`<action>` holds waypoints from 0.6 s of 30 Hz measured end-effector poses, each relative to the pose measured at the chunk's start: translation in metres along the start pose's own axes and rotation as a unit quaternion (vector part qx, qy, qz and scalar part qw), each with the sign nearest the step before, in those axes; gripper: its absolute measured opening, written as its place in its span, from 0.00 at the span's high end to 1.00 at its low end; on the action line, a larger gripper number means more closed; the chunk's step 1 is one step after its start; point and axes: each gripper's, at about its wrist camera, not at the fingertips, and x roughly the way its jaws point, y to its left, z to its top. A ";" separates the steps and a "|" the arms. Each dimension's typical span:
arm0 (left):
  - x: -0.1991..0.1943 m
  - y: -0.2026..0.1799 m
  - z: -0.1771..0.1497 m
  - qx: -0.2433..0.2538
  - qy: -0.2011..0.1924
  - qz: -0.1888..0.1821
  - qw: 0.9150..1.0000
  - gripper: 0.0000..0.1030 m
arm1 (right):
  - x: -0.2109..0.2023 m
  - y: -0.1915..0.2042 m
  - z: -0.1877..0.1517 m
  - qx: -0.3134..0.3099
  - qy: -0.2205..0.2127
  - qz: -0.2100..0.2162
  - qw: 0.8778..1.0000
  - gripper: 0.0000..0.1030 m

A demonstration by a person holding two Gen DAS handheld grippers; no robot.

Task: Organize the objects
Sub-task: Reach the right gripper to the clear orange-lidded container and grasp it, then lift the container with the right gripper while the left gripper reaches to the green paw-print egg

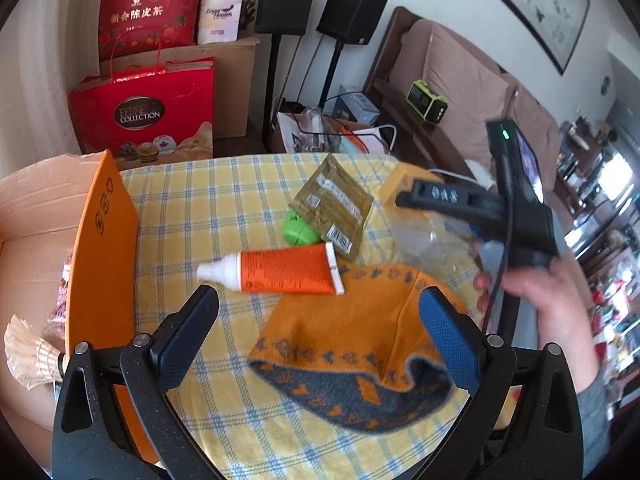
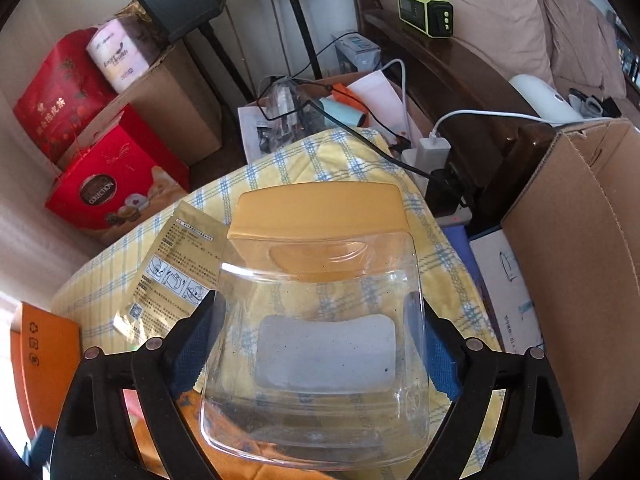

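At the left edge of the surface stands an open cardboard box with a glossy orange flap point(image 1: 102, 248), its smooth wall upright and close against the yellow-and-blue checked woven cloth point(image 1: 224, 200) that covers the surface. A feathered shuttlecock point(image 1: 28, 354) lies inside the box near its low corner. Between that flap and the things in the middle the cloth lies bare — the widest free strip in the left wrist view.

The left tool point(image 1: 318, 322) hangs over the near edge with its jaws wide and nothing between the ribbed blue pads point(image 1: 182, 338). Just beyond it lies an orange plastic tube with a white cap point(image 1: 276, 272), on its side, cap toward the box, its crimped end touching a soft orange-and-grey knitted cloth with small heart shapes point(image 1: 352, 344). Behind the tube a round green plastic object point(image 1: 296, 228) sits partly under a flat, crinkled gold foil sachet point(image 1: 334, 210).

Toward the right edge lies a clear, rounded-square plastic jar with a mustard-yellow lid point(image 2: 316, 320), lid pointing to the far edge. The right tool point(image 2: 316, 356) straddles the jar's body, jaws broad, one pad on each flank — whether they press on the smooth wall I cannot tell. A hand point(image 1: 544, 300) grips that tool. Off the right edge a tall corrugated cardboard carton point(image 2: 580, 280) stands close, narrowing the room there.
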 end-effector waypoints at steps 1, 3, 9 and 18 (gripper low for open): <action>0.000 0.000 0.004 -0.007 0.002 -0.005 1.000 0.02 | -0.002 -0.002 0.000 0.003 -0.003 0.007 1.000 0.12; 0.001 0.001 0.013 -0.019 0.004 -0.015 1.000 0.02 | -0.007 -0.006 -0.001 0.006 -0.008 0.017 1.000 0.12; 0.019 -0.007 0.047 -0.018 0.008 0.005 1.000 0.02 | -0.022 -0.013 -0.004 -0.002 -0.015 0.037 0.999 0.12; 0.092 -0.011 0.081 -0.003 0.057 0.047 0.997 0.06 | -0.045 -0.014 -0.012 -0.028 -0.026 0.055 0.998 0.12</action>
